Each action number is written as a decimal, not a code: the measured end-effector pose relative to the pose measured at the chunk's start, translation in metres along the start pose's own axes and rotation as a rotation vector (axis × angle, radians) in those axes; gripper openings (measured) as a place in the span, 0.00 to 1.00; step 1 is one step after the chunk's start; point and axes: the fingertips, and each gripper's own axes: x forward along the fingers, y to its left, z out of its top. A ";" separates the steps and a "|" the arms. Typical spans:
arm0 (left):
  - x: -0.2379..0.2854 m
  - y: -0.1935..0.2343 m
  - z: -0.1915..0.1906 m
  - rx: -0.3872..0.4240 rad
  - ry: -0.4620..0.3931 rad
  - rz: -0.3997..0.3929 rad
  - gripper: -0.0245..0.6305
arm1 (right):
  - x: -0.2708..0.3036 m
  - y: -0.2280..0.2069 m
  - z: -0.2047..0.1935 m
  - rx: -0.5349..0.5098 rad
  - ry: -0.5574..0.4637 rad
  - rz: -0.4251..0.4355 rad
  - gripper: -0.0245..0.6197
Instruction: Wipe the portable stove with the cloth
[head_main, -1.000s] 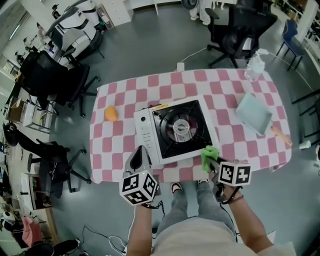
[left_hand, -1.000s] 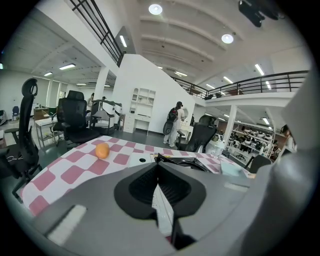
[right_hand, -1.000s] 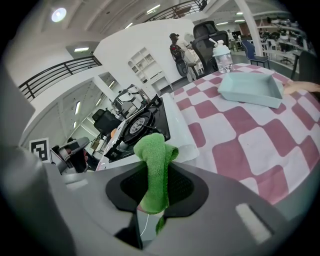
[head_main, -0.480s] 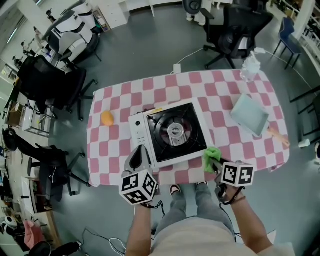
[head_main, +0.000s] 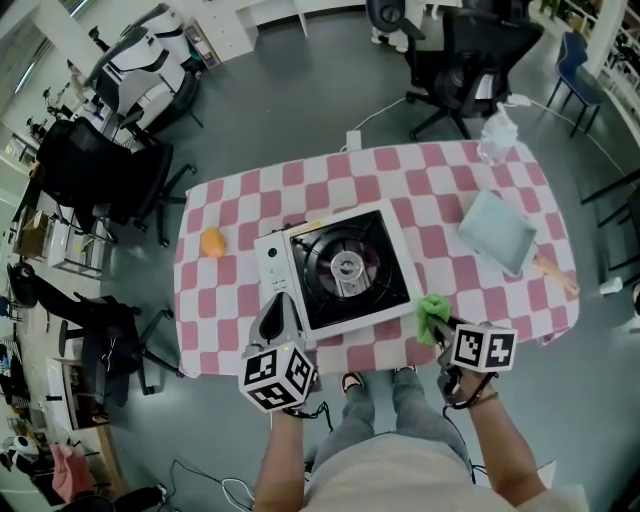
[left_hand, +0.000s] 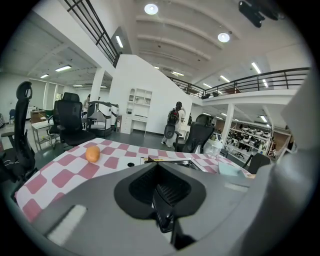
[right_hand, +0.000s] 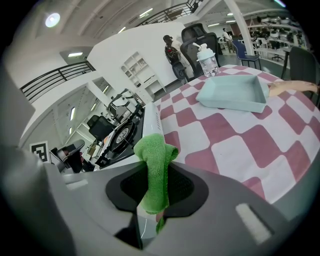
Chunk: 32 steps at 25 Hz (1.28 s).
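Currently, item by item, as you hold them.

Right tongs (head_main: 437, 323): closed firmly on the green cloth (right_hand: 154, 160); a folded wad of it stands up above the jaws, and the rest is pinched down between them.

Left tongs (left_hand: 162, 207): jaws together, nothing between them; you hold them low at the near left corner of the stove, by its control end.

Portable stove (head_main: 346, 263): white body, black burner top, set about mid-bench; its long axis runs left to right across you, slightly skewed, with the control panel at your left end and the burner plate at the right.

Cloth to stove: the cloth hangs just off the stove's near right corner, above the checked bench (head_main: 440, 188); whether it touches the white edge cannot be told; the burner top lies ahead and to the left of your right tongs.

Nearer hand: both are close, but only your right carries the cloth, so the wipe falls to it; judged from this, the coming move is a short carry forward and leftward onto the top, then strokes along the long axis.

Other stock on the bench: an orange item (head_main: 212, 241) well left of the stove; a pale blue tray (head_main: 497, 230) well to its right; a clear bottle (head_main: 497, 129) at the far right corner; none lies in the cloth's path.
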 end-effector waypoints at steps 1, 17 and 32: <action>0.000 -0.001 0.000 0.000 0.000 0.001 0.04 | 0.000 -0.001 0.001 -0.003 0.002 0.004 0.16; 0.001 0.001 0.003 -0.029 -0.020 0.046 0.04 | -0.009 0.002 0.034 -0.081 -0.009 0.064 0.16; -0.009 0.040 0.007 -0.088 -0.054 0.177 0.04 | 0.022 0.014 0.120 -0.410 0.013 0.088 0.16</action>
